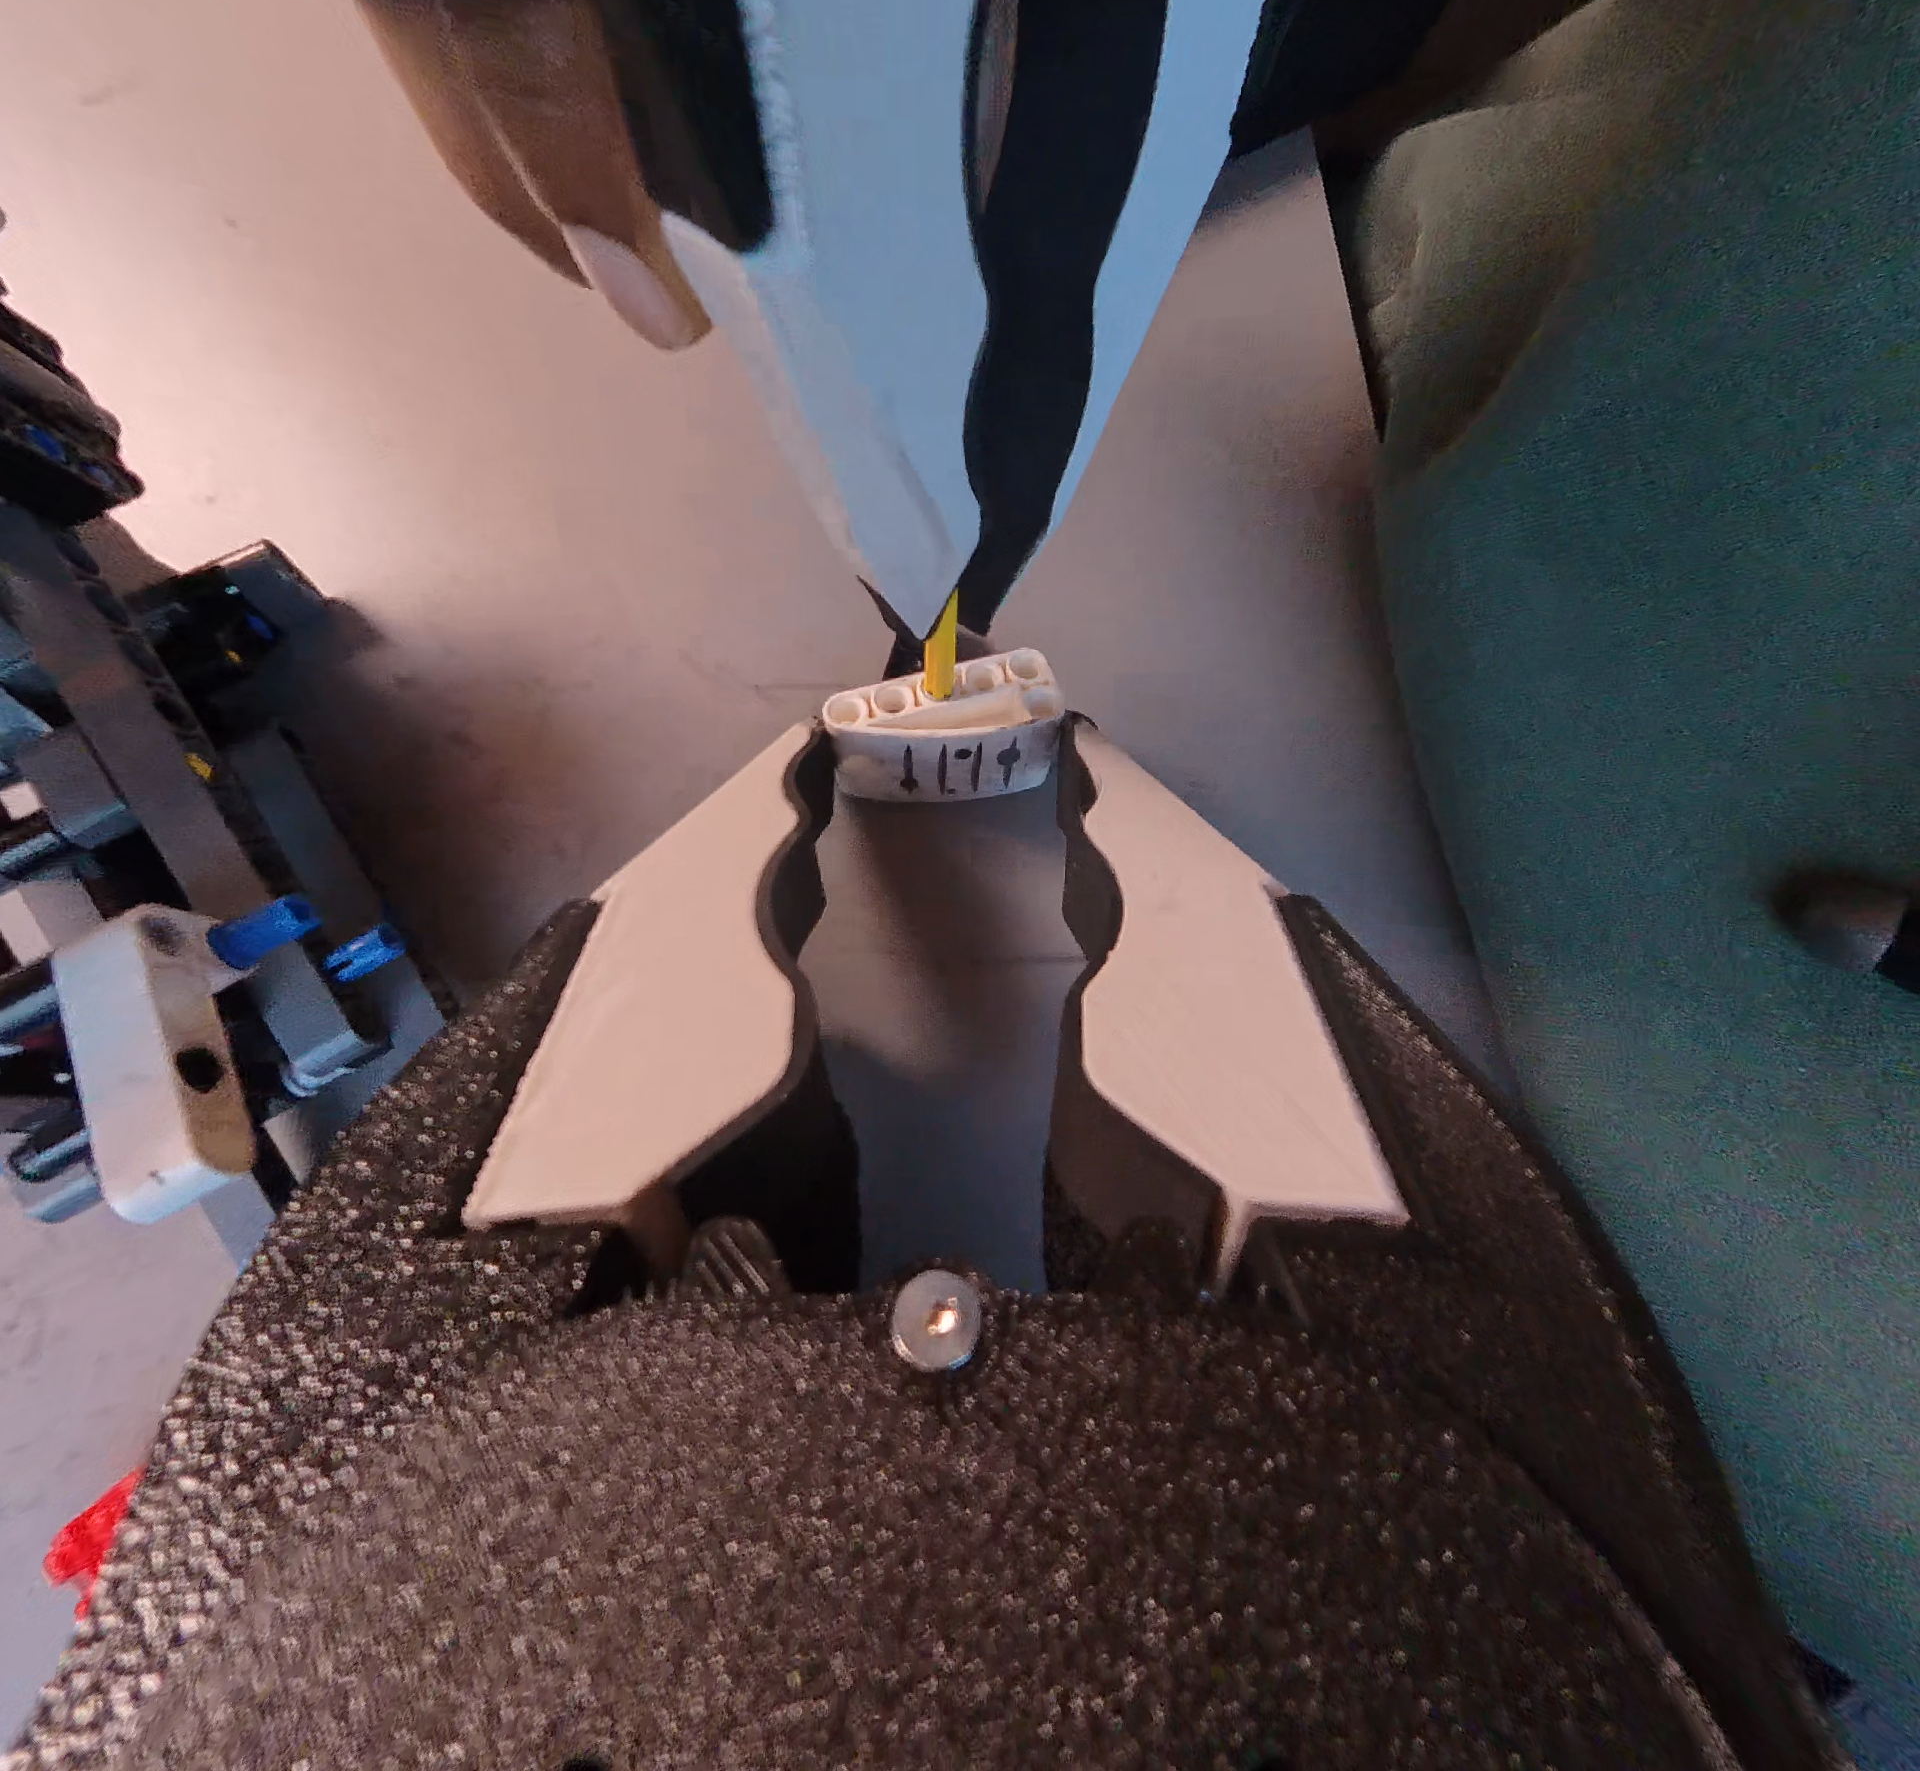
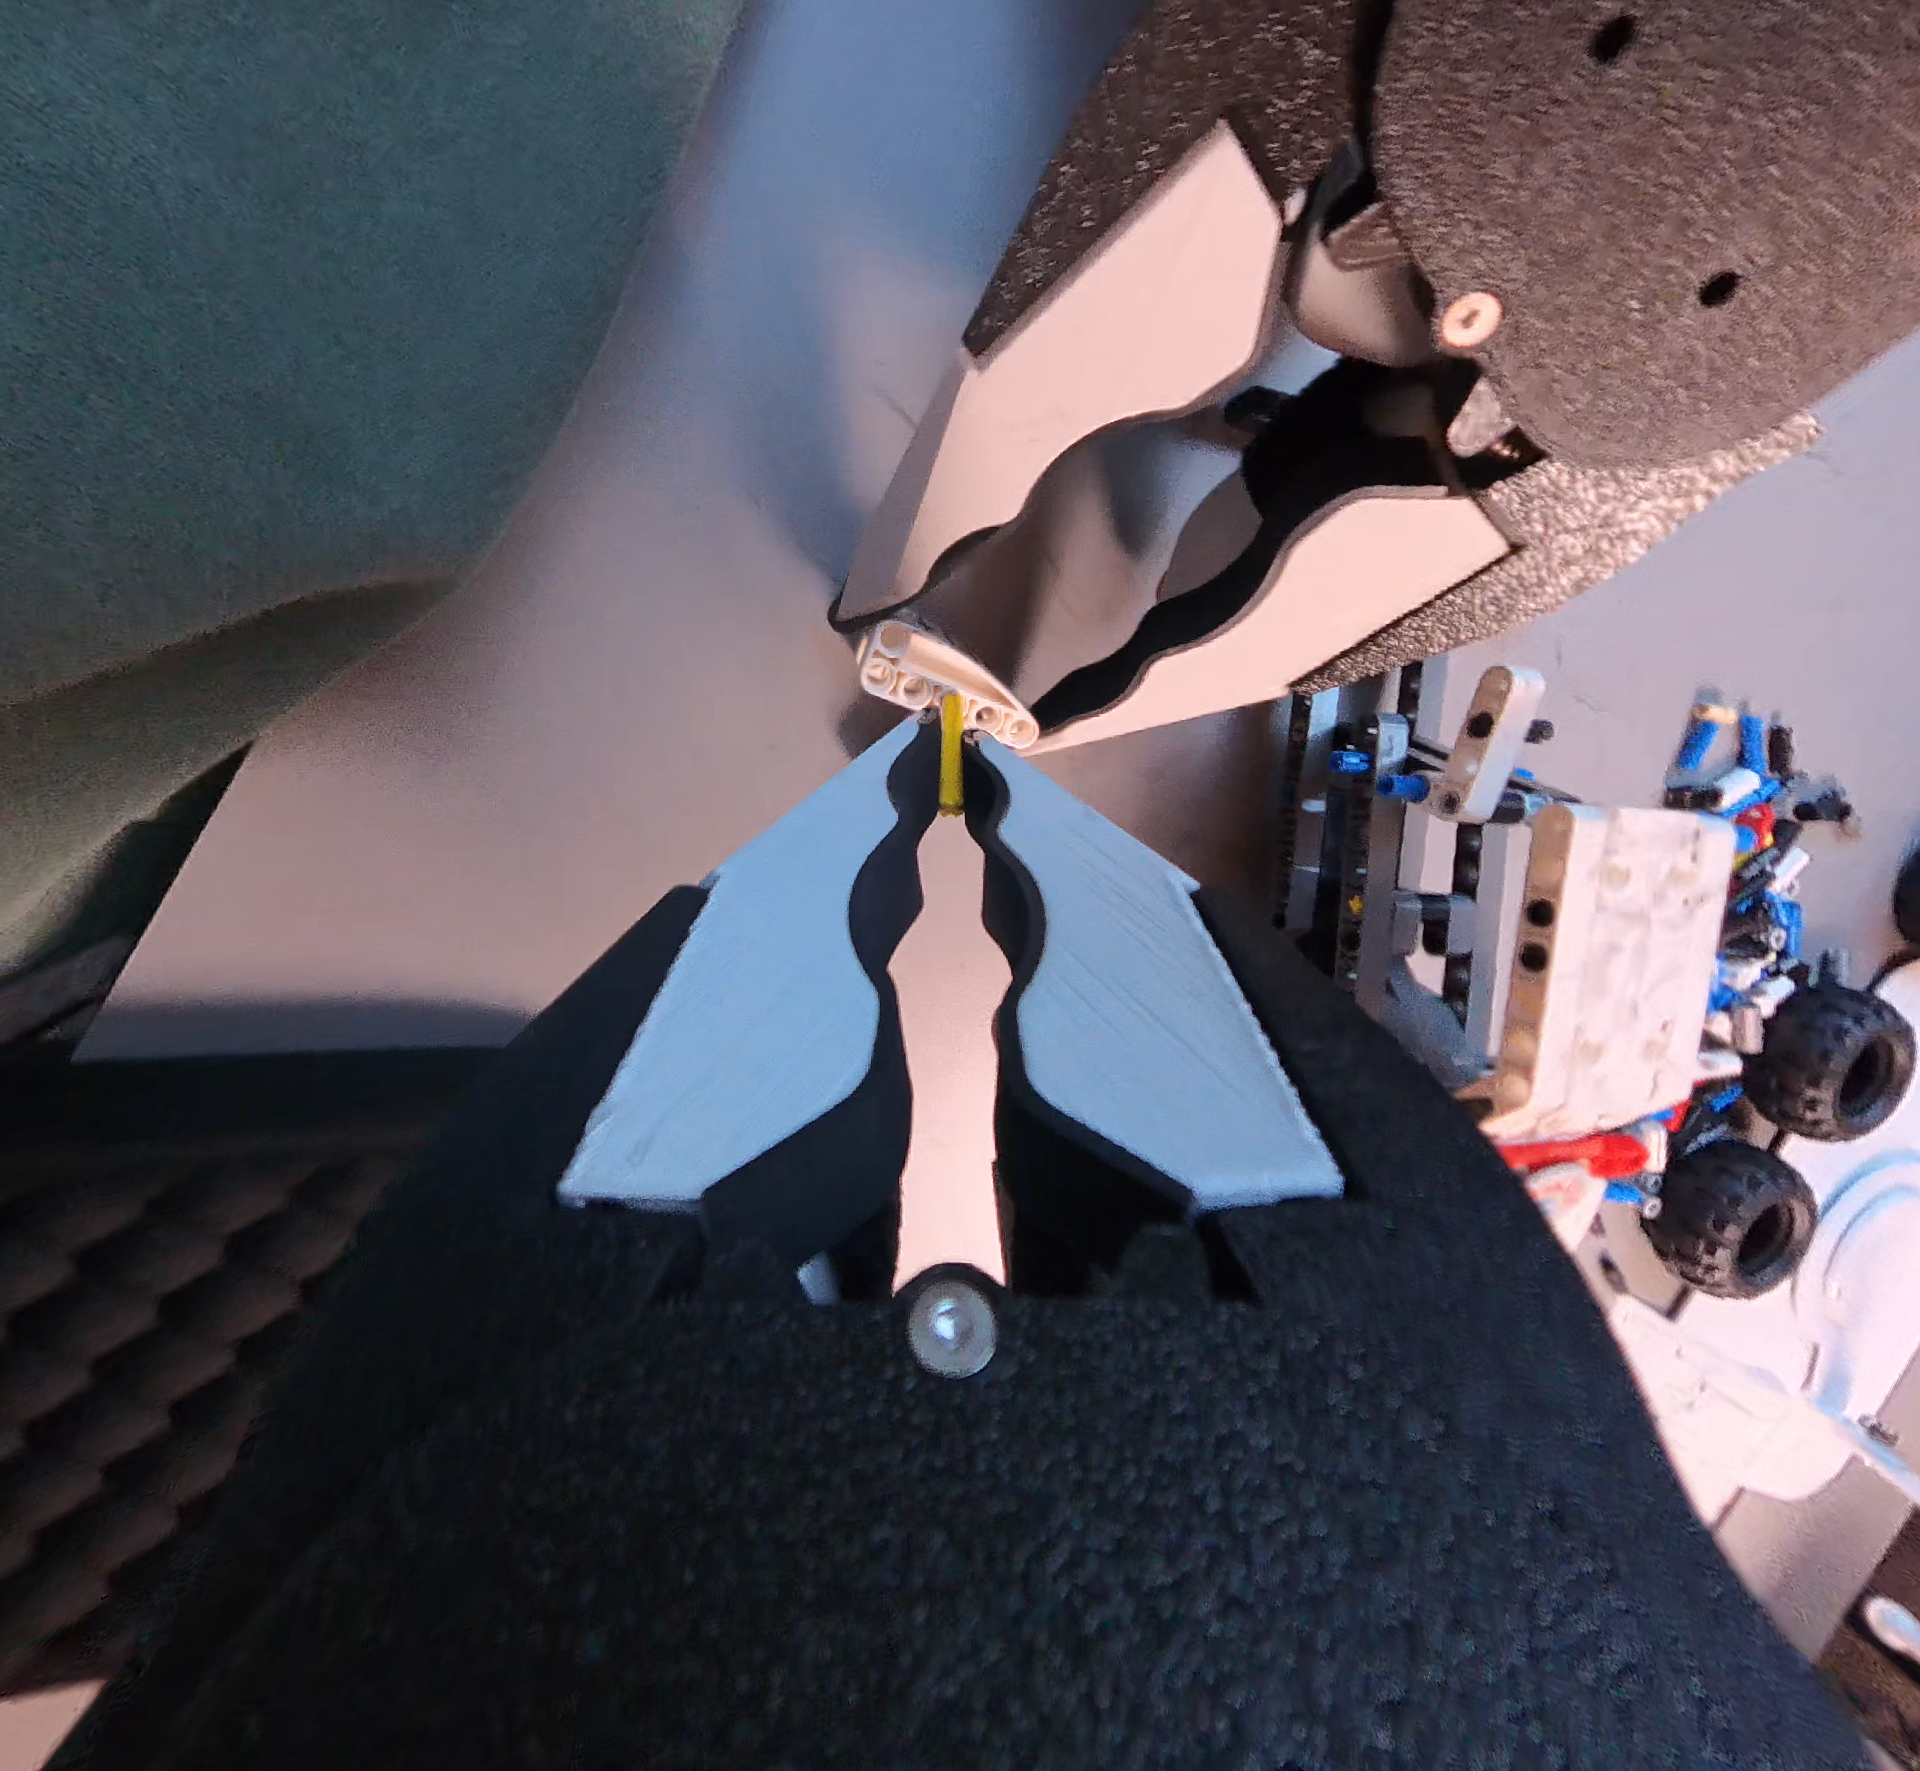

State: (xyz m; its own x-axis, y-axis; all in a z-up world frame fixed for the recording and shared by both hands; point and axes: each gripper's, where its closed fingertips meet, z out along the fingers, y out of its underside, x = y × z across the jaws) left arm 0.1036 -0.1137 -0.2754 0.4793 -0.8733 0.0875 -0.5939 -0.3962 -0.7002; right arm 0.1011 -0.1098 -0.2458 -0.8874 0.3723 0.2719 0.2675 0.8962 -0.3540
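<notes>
Your left gripper [image 1: 943,742] pinched a white holed building piece [image 1: 940,729] between its fingertips. Your right gripper [image 2: 948,765] had closed narrowly on a thin yellow axle [image 2: 950,771], whose far end sat in that piece. A toy truck model [image 2: 1621,983] stood well right of the piece.

White holed brick [image 1: 943,734] with black marks, yellow rod [image 2: 950,771], green cloth [image 1: 1662,682], black knobbly tyres [image 2: 1834,1061]

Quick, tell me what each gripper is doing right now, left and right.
Left gripper: shut on the white holed piece.
Right gripper: shut on the thin yellow rod, whose tip sits at the white piece.
</notes>
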